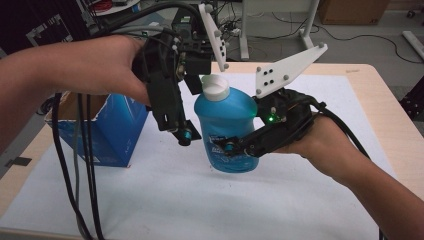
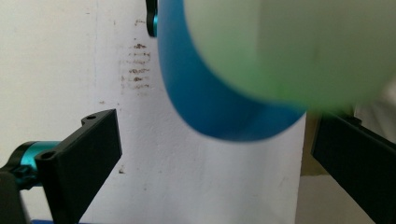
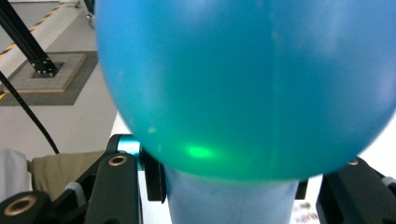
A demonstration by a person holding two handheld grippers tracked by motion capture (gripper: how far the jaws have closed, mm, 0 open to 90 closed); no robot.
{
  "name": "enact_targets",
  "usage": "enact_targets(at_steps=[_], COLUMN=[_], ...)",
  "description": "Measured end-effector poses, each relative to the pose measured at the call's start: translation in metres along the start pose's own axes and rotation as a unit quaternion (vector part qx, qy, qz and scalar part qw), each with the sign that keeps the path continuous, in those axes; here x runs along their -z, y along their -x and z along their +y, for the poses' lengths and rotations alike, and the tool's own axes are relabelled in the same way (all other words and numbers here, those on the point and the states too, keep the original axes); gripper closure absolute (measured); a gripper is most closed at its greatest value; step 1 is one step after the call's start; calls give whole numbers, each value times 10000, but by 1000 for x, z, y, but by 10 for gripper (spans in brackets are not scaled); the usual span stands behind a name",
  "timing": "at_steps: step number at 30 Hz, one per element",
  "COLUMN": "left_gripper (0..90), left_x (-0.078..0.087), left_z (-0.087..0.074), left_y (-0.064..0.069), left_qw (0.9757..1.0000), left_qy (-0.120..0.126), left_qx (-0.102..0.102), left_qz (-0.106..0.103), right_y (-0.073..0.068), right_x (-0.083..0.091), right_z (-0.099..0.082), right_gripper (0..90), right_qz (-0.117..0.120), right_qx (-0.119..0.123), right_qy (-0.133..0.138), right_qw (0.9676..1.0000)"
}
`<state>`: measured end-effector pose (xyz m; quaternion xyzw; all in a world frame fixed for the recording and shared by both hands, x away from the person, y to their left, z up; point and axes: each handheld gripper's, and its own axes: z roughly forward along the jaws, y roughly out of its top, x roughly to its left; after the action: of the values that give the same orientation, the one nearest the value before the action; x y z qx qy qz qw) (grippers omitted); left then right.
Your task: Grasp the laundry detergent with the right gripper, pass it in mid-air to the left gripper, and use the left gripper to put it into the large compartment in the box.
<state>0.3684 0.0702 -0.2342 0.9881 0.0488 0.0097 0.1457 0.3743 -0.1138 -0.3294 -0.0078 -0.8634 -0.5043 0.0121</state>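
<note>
Your right gripper (image 1: 235, 148) is clamped on the blue bottle (image 1: 226, 131), its jaws pressed against the lower body from the right side, around the label. In the right gripper view the two black jaws rise on either side of the bottle (image 3: 243, 93), hard up against its narrower part, with the rounded blue bulk swelling just above them and a green glint of light on the plastic. That grip carries the bottle; in the high view it stands upright over the white table cover (image 1: 150, 200), with your right hand (image 1: 310, 142) reaching in from the right. Whether its base touches the cover or hangs just clear, you cannot tell from these angles.

Your left gripper (image 1: 192, 107) is spread wide and holds nothing. It comes down from the upper left, pointing steeply downward, with its tip just beside the bottle's white cap (image 1: 216, 87) and shoulder. In the left gripper view its jaws stand far apart at the lower corners, with the blurred cap (image 2: 289, 46) and the blue shoulder (image 2: 205, 102) close to the lens between them, not touched by either jaw.

A blue cardboard box (image 1: 107, 131) stands open on the table, to the left of the bottle, behind your left forearm.
</note>
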Motion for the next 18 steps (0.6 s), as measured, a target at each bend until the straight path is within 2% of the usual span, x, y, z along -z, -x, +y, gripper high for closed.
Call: enact_targets(at_steps=[7,18], left_gripper=[17,17], left_x=[0,0], left_z=[1,7], left_y=[1,1], left_qw=[10000,9999], left_qy=[-31,-74], left_qx=[-15,-78], left_qz=[-35,-36], right_y=[1,1], right_x=[-14,-21], right_z=[7,10], right_gripper=[458,457], right_qz=[80,152], right_qx=[56,24], right_qy=[-40,-57], right_qw=[9999,9999])
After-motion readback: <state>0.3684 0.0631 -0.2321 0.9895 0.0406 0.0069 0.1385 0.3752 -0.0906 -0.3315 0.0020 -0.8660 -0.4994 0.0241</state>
